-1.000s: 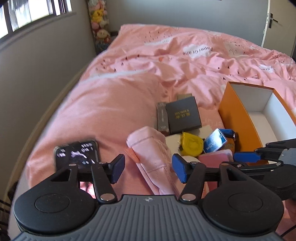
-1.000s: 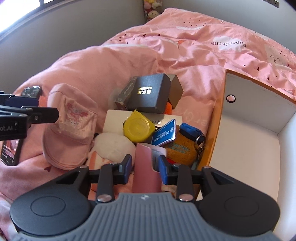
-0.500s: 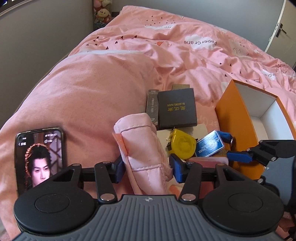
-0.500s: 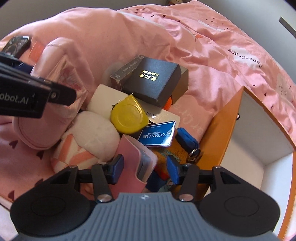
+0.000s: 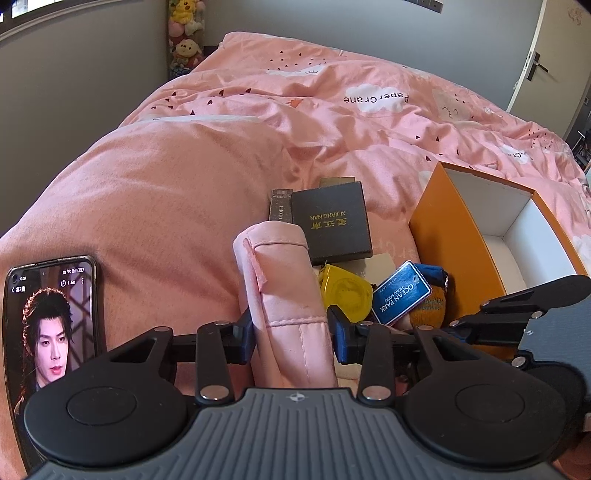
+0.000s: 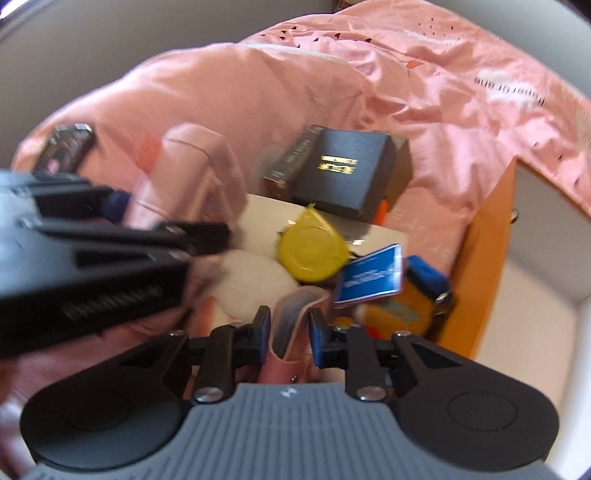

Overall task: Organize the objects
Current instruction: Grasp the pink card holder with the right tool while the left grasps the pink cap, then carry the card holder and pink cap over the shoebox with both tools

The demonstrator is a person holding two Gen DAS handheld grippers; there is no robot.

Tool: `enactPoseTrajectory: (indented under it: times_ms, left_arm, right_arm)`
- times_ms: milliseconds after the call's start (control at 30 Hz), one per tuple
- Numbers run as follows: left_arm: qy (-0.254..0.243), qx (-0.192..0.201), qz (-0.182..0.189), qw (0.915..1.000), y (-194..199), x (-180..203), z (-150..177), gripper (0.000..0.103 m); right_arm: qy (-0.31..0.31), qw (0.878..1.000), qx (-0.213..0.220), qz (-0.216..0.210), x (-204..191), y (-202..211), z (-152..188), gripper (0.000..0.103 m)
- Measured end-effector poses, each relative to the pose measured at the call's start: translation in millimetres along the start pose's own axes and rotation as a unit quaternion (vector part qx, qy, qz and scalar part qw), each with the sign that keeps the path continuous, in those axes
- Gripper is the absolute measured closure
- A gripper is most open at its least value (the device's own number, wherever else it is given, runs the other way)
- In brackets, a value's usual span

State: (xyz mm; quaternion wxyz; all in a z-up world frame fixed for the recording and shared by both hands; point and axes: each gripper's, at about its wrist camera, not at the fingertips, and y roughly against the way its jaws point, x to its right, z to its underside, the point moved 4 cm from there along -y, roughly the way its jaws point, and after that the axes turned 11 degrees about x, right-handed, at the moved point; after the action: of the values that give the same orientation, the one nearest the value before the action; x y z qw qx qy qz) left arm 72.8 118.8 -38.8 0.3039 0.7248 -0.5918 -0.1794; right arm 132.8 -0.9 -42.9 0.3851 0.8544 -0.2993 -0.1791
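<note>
My left gripper (image 5: 291, 336) is shut on a pink cap (image 5: 284, 288), folded upright between its blue pads; the cap also shows in the right wrist view (image 6: 192, 177). My right gripper (image 6: 290, 332) is shut on a pink card wallet (image 6: 291, 321) in a pile on the bed. The pile holds a yellow tape measure (image 5: 345, 291), a blue Ocean Park tag (image 5: 400, 295), an orange plush (image 6: 402, 314) and a black box (image 5: 332, 221). An open orange box (image 5: 454, 236) with a white inside stands at the right.
A phone (image 5: 48, 332) with a lit screen lies on the pink duvet (image 5: 166, 206) at the left. A slim brown box (image 5: 280, 210) lies beside the black box. Plush toys (image 5: 184, 33) stand in the far corner. A door (image 5: 554, 55) is at the far right.
My left gripper moved over the pink cap and shut on it. My right gripper closed on the pink wallet after opening wider half a second ago; its view is now blurred by motion.
</note>
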Motion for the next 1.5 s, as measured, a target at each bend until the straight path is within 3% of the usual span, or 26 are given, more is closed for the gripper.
enactPoseTrajectory:
  times_ms: [367, 567, 767, 900, 1067, 1233, 1500]
  left_arm:
    - [0.010, 0.006, 0.012, 0.9999, 0.9, -4.6, 4.0, 0.059]
    - [0.003, 0.018, 0.009, 0.9998, 5.8, -4.8, 4.9, 0.064]
    - [-0.015, 0.087, 0.009, 0.9961, 31.8, 10.1, -12.0, 0.065]
    - [-0.011, 0.109, 0.018, 0.9938, 44.5, 20.0, -25.3, 0.066]
    - [0.012, 0.124, 0.053, 0.9908, 58.4, 32.0, -39.7, 0.066]
    - [0.022, 0.131, 0.105, 0.9855, 63.0, 55.1, -56.6, 0.066]
    - [0.018, 0.100, 0.190, 0.9764, 44.3, 108.8, -56.7, 0.066]
  right_arm:
    - [-0.038, 0.999, -0.006, 0.036, 1.1, -6.9, 25.8, 0.076]
    - [-0.049, 0.997, 0.032, 0.056, 1.2, 7.4, 30.9, 0.079]
    - [-0.079, 0.991, 0.092, 0.061, 10.8, 39.9, 20.0, 0.081]
    - [-0.114, 0.983, 0.134, 0.045, 20.8, 68.6, 8.8, 0.081]
    - [-0.159, 0.967, 0.192, 0.045, 40.4, 112.2, -1.4, 0.081]
    - [-0.181, 0.952, 0.234, 0.073, 62.3, 151.4, -3.5, 0.081]
    - [-0.235, 0.936, 0.224, 0.135, 107.5, 165.0, 28.2, 0.081]
